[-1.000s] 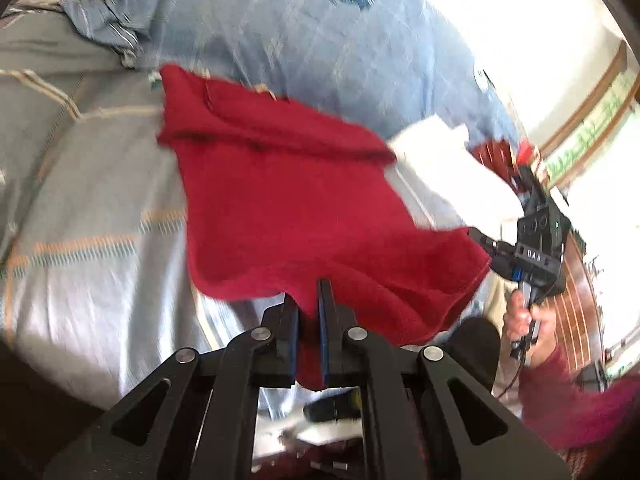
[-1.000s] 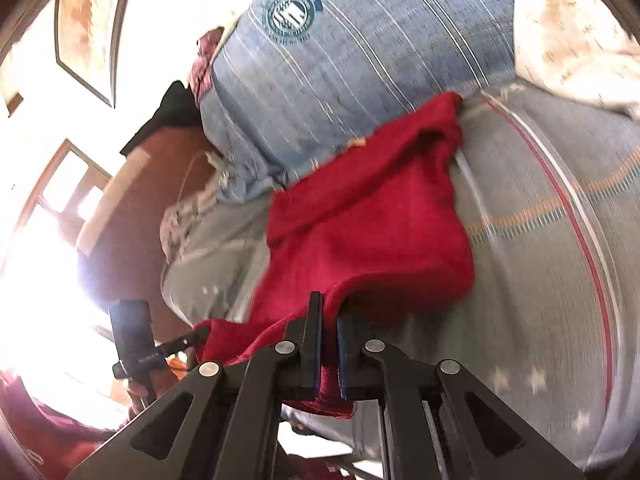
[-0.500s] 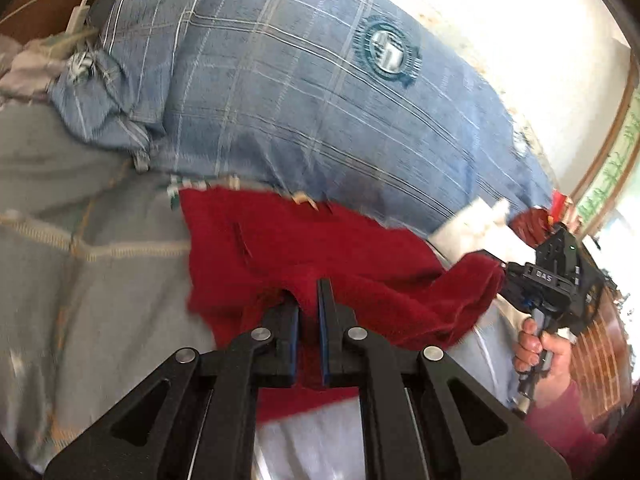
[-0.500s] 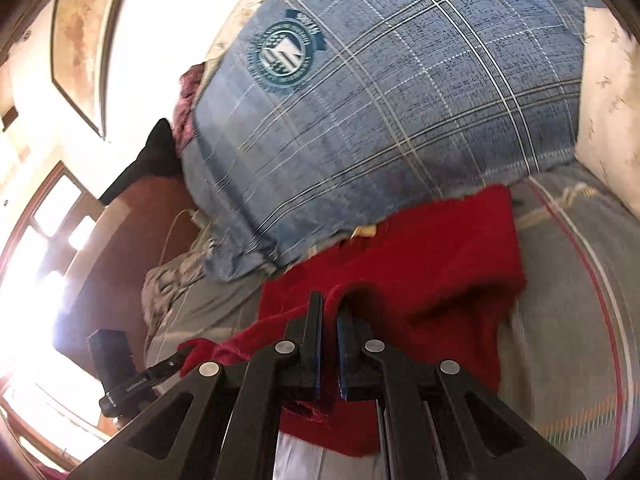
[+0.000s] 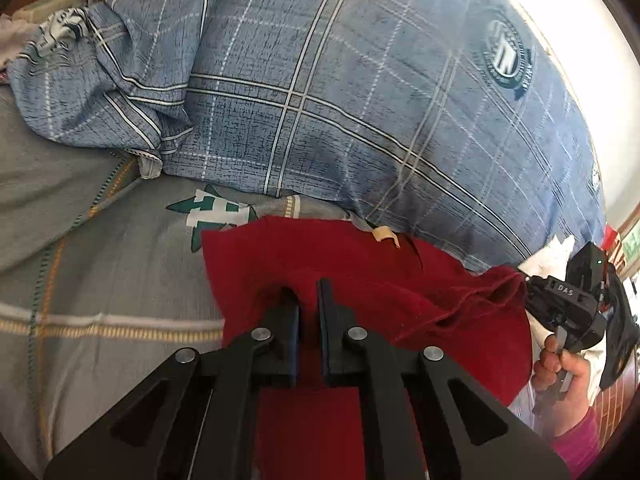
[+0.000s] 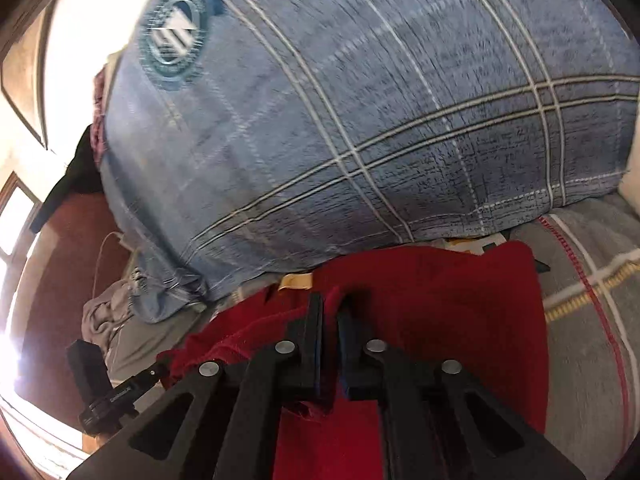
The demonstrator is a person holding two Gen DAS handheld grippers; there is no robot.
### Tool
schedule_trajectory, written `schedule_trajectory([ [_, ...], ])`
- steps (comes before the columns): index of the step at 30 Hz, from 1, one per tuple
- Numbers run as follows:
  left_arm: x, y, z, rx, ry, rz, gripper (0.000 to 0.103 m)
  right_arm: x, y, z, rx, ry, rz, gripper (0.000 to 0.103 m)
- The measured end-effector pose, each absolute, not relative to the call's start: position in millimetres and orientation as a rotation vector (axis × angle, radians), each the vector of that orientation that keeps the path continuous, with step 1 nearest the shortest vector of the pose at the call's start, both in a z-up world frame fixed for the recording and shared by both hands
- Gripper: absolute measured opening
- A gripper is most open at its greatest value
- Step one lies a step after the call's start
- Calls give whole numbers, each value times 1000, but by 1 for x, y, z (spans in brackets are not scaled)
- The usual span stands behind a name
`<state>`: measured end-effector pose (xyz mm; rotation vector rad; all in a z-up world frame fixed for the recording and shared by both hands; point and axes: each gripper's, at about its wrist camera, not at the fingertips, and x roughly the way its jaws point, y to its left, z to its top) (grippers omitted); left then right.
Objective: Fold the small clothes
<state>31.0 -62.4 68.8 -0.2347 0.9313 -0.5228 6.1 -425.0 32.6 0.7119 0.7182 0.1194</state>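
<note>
A small red garment lies on a grey striped bedsheet, its far edge against a big blue plaid pillow. My left gripper is shut on the garment's near edge, lifted and carried over the rest of the cloth. My right gripper is shut on the same garment at its other near corner. In the left wrist view the right gripper shows at the right, clamping red cloth. In the right wrist view the left gripper shows at the lower left.
The pillow carries a round green emblem. A crumpled blue plaid cloth lies left of the pillow. A white cloth sits behind the right gripper. A dark red-brown headboard stands at the left.
Both grippers have carried the garment's near edge forward and down toward the pillow. The hanging cloth now lies doubled over on the sheet.
</note>
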Motion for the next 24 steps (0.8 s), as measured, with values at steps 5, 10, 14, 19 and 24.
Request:
schedule_trajectory([
  [5, 43, -62, 63, -270, 970, -531, 16, 5, -446, 27, 801, 712, 54, 44],
  [10, 30, -60, 82, -252, 915, -566, 61, -28, -443, 60, 728, 637, 65, 57],
  [14, 20, -61, 96, -252, 840, -571, 74, -25, -400, 69, 540, 692, 134, 56],
  [19, 30, -88, 74, -129, 917, -519, 74, 22, -362, 38, 390, 844, 92, 52],
  [24, 54, -102, 33, -6, 1010, -410, 74, 51, -392, 4, 329, 880, -169, 44],
])
